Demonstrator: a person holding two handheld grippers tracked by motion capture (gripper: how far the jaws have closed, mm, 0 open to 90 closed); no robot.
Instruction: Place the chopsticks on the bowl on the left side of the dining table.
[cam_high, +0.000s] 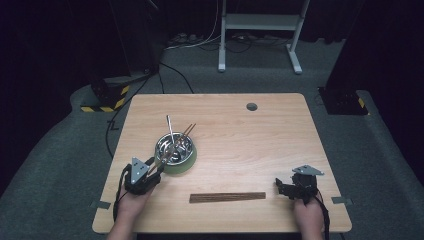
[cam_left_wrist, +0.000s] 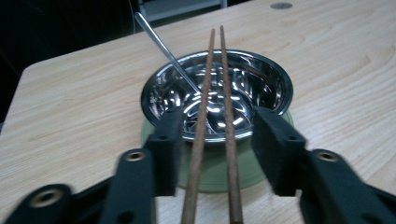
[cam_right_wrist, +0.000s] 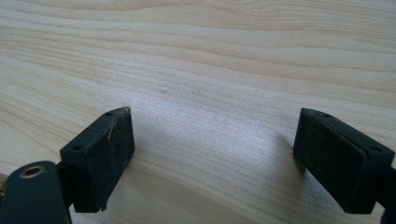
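Note:
A shiny steel bowl (cam_high: 174, 146) (cam_left_wrist: 252, 79) sits in a green base (cam_high: 186, 164) (cam_left_wrist: 210, 168) at the table's left centre. Two brown chopsticks (cam_high: 186, 132) (cam_left_wrist: 225, 93) lie side by side across its rim, their near ends towards my left gripper (cam_high: 156, 168) (cam_left_wrist: 217, 128). That gripper is open at the bowl's near edge, and both sticks run between its pads with a gap on each side. A thin metal handle (cam_high: 169, 127) (cam_left_wrist: 163, 46) leans out of the bowl to the far side. My right gripper (cam_high: 280, 186) (cam_right_wrist: 212, 154) is open over bare wood at the front right.
A dark wooden strip (cam_high: 227, 197) lies flat near the front edge between my hands. The light wooden table (cam_high: 250, 145) has a round grey cap (cam_high: 251, 106) at the back. Cables and a white stand's legs (cam_high: 295, 55) are on the floor beyond.

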